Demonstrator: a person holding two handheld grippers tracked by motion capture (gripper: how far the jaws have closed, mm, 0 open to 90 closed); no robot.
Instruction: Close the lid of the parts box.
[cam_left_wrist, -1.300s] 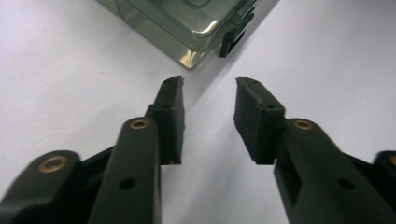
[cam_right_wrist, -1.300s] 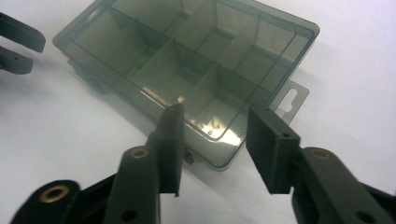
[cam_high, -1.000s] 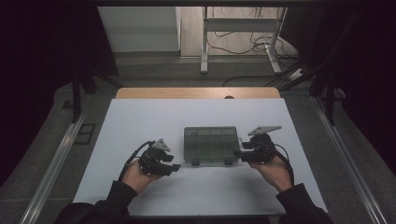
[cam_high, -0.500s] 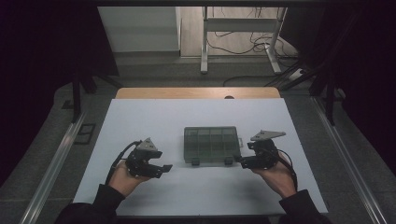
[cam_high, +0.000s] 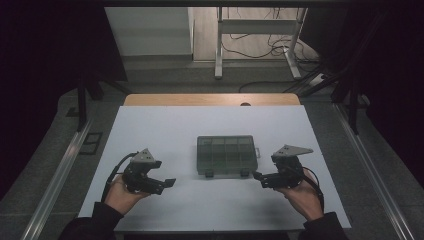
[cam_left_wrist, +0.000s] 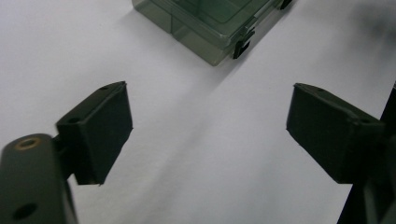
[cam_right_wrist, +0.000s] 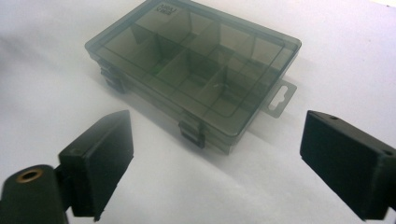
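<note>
Jaws on both of your grippers stand spread wide and hold nothing. Your left gripper (cam_high: 170, 183) hovers near the organizer box's (cam_high: 226, 155) front left corner; your right gripper (cam_high: 257, 176) sits just off its front right corner, neither touching it. That box is smoky translucent plastic, rectangular, lid closed, divided into compartments, with two dark latches and a hang tab. It lies flat on the white tabletop (cam_high: 165, 130). Embossed lid lettering is unreadable.

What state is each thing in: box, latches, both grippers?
compartment box: lid shut, flat on the table, no contents visible.
front latches: look clipped down.
left gripper: open, holds nothing, apart from the box.
right gripper: open, holds nothing, near the box's front right corner.
</note>
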